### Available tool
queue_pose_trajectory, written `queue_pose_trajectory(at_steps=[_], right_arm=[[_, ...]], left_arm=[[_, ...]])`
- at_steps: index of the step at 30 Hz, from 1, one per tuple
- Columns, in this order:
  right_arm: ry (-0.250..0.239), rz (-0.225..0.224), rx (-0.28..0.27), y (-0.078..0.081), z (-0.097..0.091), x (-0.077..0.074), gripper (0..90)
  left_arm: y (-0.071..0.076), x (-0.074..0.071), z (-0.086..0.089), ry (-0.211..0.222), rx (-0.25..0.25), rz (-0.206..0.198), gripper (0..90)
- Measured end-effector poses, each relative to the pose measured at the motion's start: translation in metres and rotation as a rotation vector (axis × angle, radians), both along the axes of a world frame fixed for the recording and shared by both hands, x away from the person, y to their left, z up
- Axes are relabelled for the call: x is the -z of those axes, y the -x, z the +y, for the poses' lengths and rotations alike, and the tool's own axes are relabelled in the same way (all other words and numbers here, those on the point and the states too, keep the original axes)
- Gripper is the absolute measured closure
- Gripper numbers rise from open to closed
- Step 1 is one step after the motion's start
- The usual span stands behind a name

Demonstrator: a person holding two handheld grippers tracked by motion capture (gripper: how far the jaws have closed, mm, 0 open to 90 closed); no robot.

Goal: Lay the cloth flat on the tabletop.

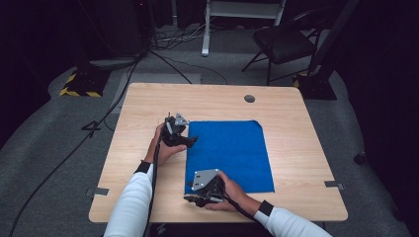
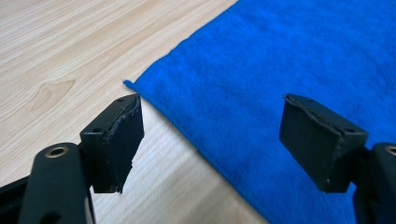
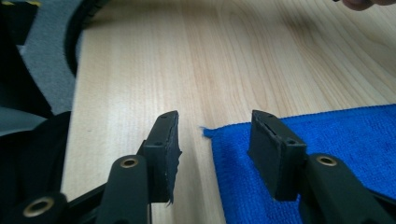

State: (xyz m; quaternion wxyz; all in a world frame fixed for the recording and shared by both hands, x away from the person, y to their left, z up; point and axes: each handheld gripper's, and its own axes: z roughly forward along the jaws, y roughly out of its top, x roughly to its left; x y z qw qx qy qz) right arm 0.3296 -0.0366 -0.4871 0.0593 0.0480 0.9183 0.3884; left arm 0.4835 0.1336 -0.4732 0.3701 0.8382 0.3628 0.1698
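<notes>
A blue cloth [image 1: 230, 155] lies flat on the wooden table [image 1: 296, 113], a little toward three o'clock from its middle. The left gripper [image 2: 210, 135] hangs at the cloth's ten o'clock corner, jaws wide apart and empty — one over bare wood, one over cloth. The right gripper [image 3: 215, 156] sits at the seven o'clock corner, jaws part-open astride that corner — not pressing it.

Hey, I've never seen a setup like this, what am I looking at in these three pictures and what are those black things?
A person at a wooden table holds a hand-held gripper in each hand. The overhead picture shows the left gripper and the right gripper at two corners of a blue cloth lying flat. The other two pictures come from cameras riding on each gripper, looking along its black jaws. Both pairs of jaws are open, each straddling a cloth corner; nothing is held yet.
</notes>
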Motion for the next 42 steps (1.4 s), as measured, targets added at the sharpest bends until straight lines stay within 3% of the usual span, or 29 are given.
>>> queue_pose_trajectory(at_steps=[8, 10, 13, 16, 18, 25, 29, 32, 39, 42], right_arm=[[0.009, 0.002, 0.034, -0.005, 0.005, 0.005, 50.5], [0.025, -0.003, 0.056, -0.007, 0.006, 0.007, 50.5], [0.013, -0.004, 0.081, -0.008, 0.007, 0.008, 57.8], [0.007, -0.001, 0.087, -0.008, 0.007, 0.009, 71.8], [0.006, -0.007, 0.094, -0.007, 0.007, 0.009, 80.3], [0.022, -0.030, 0.104, -0.006, 0.007, 0.009, 87.6], [0.035, -0.046, 0.095, -0.002, 0.007, 0.008, 87.6], [0.034, -0.042, 0.088, 0.000, 0.006, 0.008, 87.6], [0.020, -0.027, 0.089, -0.001, 0.004, 0.009, 87.7], [0.019, -0.032, 0.087, -0.001, 0.004, 0.009, 87.8]], left_arm=[[-0.010, 0.008, -0.006, -0.003, -0.018, 0.011, 22.4], [-0.015, 0.009, -0.007, -0.007, -0.041, 0.016, 22.4], [-0.020, 0.009, -0.007, -0.006, -0.046, 0.013, 22.5], [-0.025, 0.008, -0.008, 0.006, -0.056, 0.029, 22.9], [-0.028, 0.009, -0.009, -0.009, -0.052, 0.031, 23.9], [-0.038, 0.013, -0.011, -0.018, -0.103, 0.042, 25.9], [-0.042, 0.017, -0.011, -0.026, -0.099, 0.060, 28.0], [-0.043, 0.022, -0.012, -0.052, -0.081, 0.072, 35.1], [-0.044, 0.025, -0.005, 0.006, -0.083, 0.084, 46.8], [-0.045, 0.025, -0.004, 0.016, -0.079, 0.081, 59.9]])
